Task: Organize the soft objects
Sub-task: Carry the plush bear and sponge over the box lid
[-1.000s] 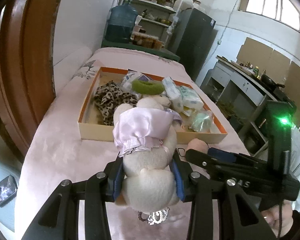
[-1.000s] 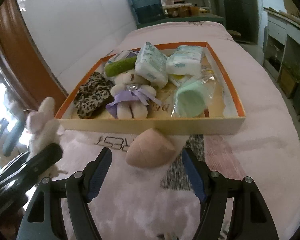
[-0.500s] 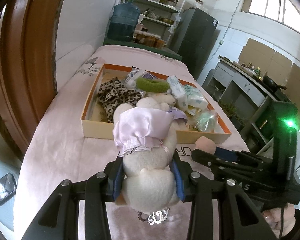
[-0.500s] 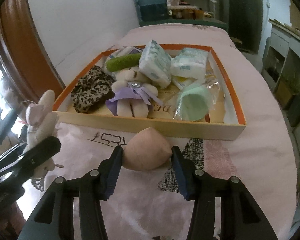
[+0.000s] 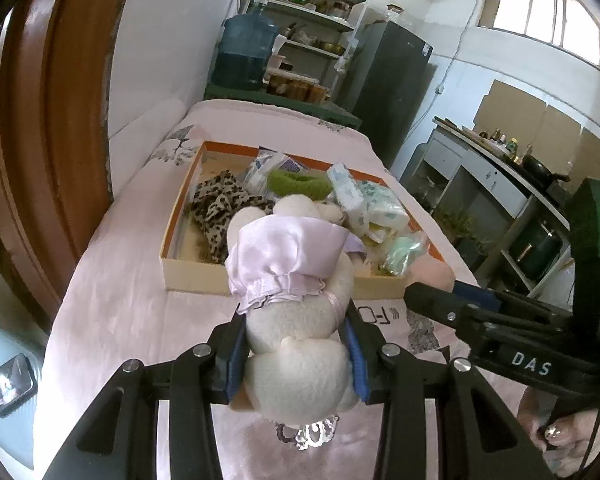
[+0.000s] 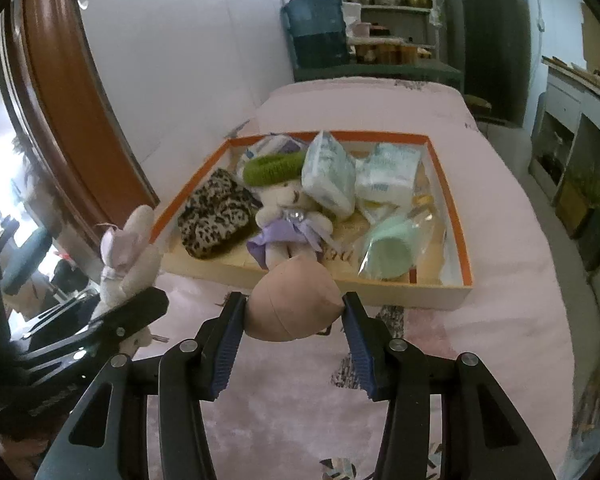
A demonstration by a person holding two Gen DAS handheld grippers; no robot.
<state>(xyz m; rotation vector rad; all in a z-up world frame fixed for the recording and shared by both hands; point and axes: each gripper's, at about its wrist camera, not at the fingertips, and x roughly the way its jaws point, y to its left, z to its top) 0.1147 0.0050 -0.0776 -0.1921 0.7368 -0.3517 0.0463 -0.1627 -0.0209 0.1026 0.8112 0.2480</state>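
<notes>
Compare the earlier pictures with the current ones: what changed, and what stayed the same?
The right gripper closed on the peach sponge and lifted it off the pink blanket. The left gripper kept holding the white plush toy; the box contents stayed unchanged.

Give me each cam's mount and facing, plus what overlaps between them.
Left wrist: on the left gripper, looking forward and down along its fingers, shut on a white plush bunny, toward the orange-rimmed box; the right gripper and a hand show at right.
Right wrist: on the right gripper, same slant, shut on a peach sponge; the left gripper with the bunny shows at left.
Shared: box, leopard-print cloth, green scrunchie, pink cover.
</notes>
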